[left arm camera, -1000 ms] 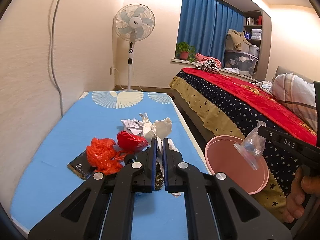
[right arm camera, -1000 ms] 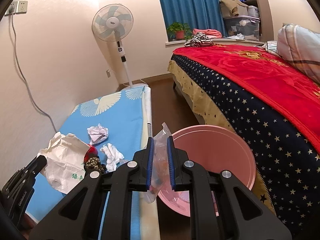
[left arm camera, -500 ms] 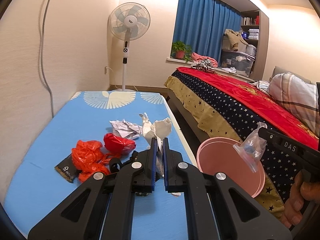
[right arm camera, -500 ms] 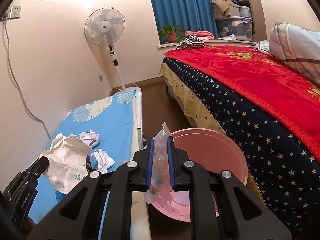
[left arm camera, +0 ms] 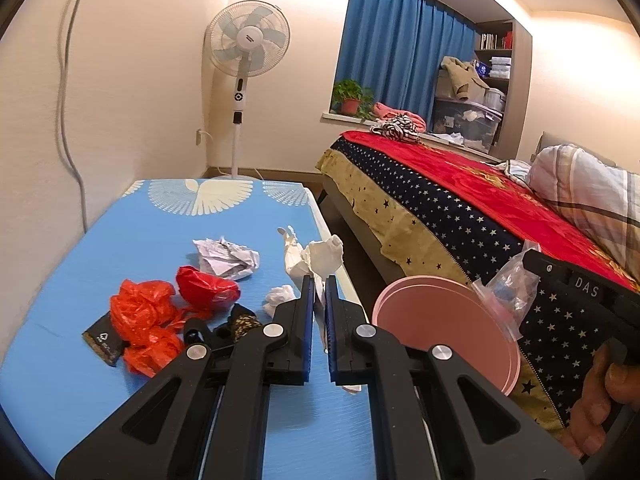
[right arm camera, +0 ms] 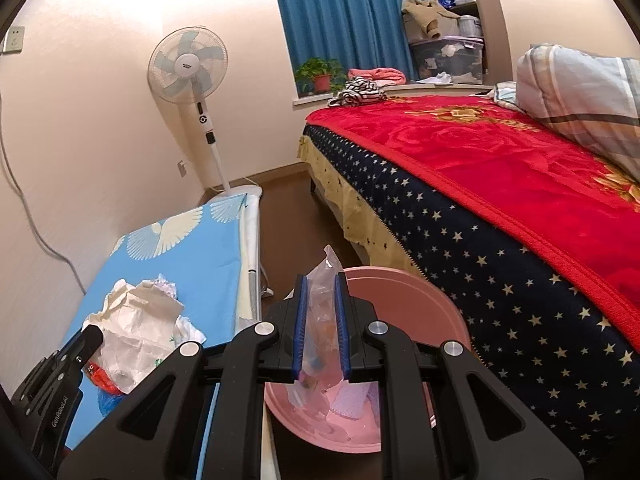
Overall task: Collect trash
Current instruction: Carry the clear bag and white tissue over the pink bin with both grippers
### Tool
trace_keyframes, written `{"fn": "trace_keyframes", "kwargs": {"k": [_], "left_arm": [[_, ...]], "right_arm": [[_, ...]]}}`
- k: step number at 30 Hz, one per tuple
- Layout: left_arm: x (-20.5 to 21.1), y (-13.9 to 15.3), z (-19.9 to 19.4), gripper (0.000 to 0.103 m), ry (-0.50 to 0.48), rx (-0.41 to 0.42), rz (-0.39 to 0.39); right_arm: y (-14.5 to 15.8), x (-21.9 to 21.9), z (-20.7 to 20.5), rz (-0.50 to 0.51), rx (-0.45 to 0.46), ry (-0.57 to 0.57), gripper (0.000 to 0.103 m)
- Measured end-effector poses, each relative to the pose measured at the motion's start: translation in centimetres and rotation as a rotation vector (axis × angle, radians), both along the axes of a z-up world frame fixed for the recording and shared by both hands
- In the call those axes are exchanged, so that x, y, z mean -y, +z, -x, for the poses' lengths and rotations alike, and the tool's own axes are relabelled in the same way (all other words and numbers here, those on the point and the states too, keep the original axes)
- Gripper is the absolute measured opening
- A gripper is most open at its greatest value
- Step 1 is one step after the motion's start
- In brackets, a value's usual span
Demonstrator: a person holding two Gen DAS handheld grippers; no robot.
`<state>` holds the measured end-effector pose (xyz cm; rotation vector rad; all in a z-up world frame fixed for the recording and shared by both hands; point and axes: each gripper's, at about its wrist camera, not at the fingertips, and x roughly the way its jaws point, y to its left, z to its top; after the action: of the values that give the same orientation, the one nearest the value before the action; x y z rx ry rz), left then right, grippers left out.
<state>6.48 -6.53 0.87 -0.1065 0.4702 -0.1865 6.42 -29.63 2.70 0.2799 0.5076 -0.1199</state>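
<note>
Bedroom walls in cream surround a low blue-covered table [left arm camera: 120, 240] printed with white wings, set between the wall and a bed under a red blanket with a starred navy border [left arm camera: 460, 208].

The left gripper [left arm camera: 316, 292] is pinched on a crumpled white paper bag [left arm camera: 316, 256], lifted above the table's right edge. The right gripper [right arm camera: 320, 292] is clamped on a clear plastic bag [right arm camera: 326, 276] with small bits inside, held over the round pink plastic bin [right arm camera: 432, 300] on the floor between table and bed, at five o'clock from the table.

By the look of it, the step in hand is dropping: the clear bag sits above the bin mouth, so the next move calls for spreading the right jaws, then carrying the paper bag over the same rim.

Left on the table, at nine o'clock from the left gripper, lie orange-red plastic scraps [left arm camera: 140, 316], a red wrapper [left arm camera: 204, 288], a ball of printed paper [left arm camera: 224, 258], a white tissue [left arm camera: 280, 294] and a dark sachet [left arm camera: 102, 338]. A white pedestal fan [left arm camera: 246, 44] stands at twelve o'clock. Nothing blocks the bin.
</note>
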Motion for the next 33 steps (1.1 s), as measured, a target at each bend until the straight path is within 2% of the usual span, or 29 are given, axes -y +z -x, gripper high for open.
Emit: {"fn": "trace_keyframes", "kwargs": {"k": [14,33], "left_arm": [[2.2,-0.5,-1.2,0.006,-0.028,-0.007,0.010],[6.8,-1.5,-2.8,0.006,-0.120,-0.028,0.030]], "right_arm": [[0.0,2.4,-0.7,-0.004,-0.006,-0.069,0.014],[-1.0,4.7,-1.5,0.009,-0.055,-0.135,0.014]]}}
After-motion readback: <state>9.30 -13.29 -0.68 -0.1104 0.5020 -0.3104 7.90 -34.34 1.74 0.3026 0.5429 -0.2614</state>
